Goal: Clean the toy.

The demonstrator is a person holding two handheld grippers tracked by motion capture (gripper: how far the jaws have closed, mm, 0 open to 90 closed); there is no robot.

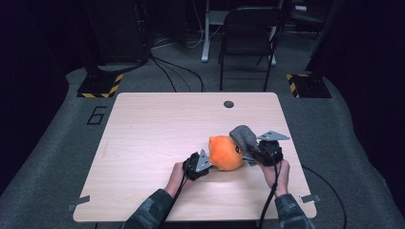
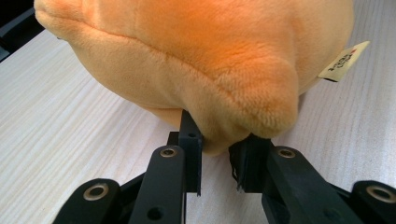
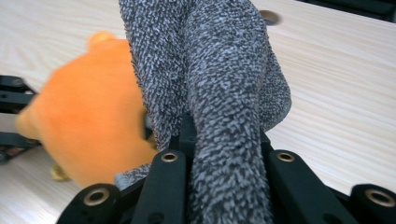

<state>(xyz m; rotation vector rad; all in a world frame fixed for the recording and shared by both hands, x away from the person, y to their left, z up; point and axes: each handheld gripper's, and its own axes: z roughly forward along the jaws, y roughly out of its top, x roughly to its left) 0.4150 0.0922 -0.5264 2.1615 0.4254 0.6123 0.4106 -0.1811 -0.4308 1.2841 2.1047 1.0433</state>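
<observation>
Table (image 1: 143, 143) first: light wood top, I've got both hands in from the near edge. Round dark grommet (image 1: 229, 104) sits near the far edge, well clear of the work.

Orange plush toy (image 1: 226, 152) rests on the table right of centre, between my two grippers. White sewn tag (image 2: 343, 62) sticks out of its side in the left gripper view.

Grey fuzzy cloth (image 1: 244, 135) is up off the table, draped against the plush's right side and touching it. In the right gripper view the grey cloth (image 3: 219, 93) stands up out of the jaws, with the plush (image 3: 88, 126) just behind it.

Right gripper (image 3: 223, 140): jaws clamped tight on the cloth, fabric bunched between them.

Left gripper (image 2: 217, 151): jaws pinched on a fold of plush at the toy's lower seam, both pads pressing into the fabric. In the high view it sits at the toy's left side.
</observation>
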